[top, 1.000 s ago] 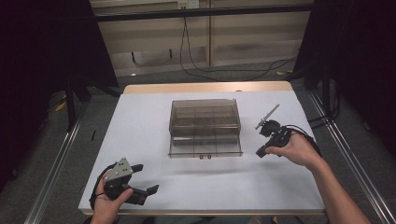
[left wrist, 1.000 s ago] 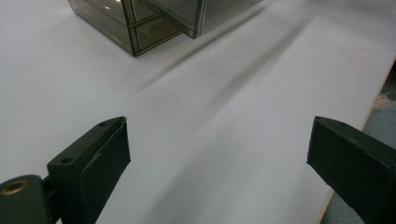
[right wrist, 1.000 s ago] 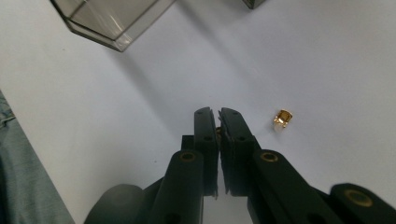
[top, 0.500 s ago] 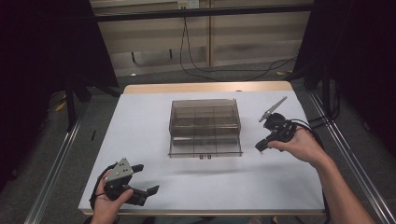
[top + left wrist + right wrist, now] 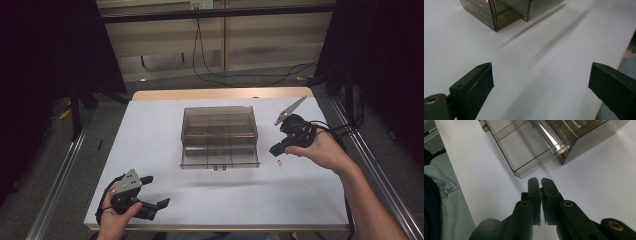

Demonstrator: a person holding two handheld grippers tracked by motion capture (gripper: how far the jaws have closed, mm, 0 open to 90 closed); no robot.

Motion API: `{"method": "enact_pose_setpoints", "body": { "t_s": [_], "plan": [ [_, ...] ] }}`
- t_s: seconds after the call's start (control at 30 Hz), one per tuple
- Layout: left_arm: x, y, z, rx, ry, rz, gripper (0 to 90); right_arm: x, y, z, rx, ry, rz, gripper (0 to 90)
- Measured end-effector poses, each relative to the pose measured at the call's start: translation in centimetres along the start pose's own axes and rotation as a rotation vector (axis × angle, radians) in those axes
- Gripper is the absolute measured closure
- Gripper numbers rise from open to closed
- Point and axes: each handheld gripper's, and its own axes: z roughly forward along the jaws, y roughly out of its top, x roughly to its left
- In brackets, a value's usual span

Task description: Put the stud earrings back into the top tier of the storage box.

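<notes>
A clear smoky drawer organizer (image 5: 220, 131) stands mid-table, its lowest drawer (image 5: 220, 159) pulled out a little toward the front. My right gripper (image 5: 274, 150) hovers just right of that drawer, jaws shut and pointing down-left. In the right gripper view the shut tips (image 5: 540, 181) hang above the open drawer's corner (image 5: 524, 150), with a tiny tan speck pinched between them that I cannot identify. A small pale bit (image 5: 280, 162) lies on the table under that hand. My left gripper (image 5: 156, 191) rests open near the front left edge; its jaws (image 5: 540, 72) stand wide over bare white table, the organizer (image 5: 496, 15) ahead.
The white table top (image 5: 310, 200) ends at a wooden strip at the back and metal rails at both sides. Cables trail from the right gripper (image 5: 335, 130) and across the floor behind the table. A person's jeans (image 5: 446, 202) show beside the front edge.
The right hand has lifted its shut gripper off the table beside the drawer and drifted slightly back and right. The left gripper has stayed put.
</notes>
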Motion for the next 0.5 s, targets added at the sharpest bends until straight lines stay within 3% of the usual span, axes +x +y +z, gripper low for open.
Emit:
{"method": "enact_pose_setpoints", "body": {
  "t_s": [0.5],
  "plan": [
    [0.0,0.0,0.0,0.001,0.001,0.002,5.9,1.1,2.5,-0.1,-0.019,0.025,-0.074,87.2]
  ]
}}
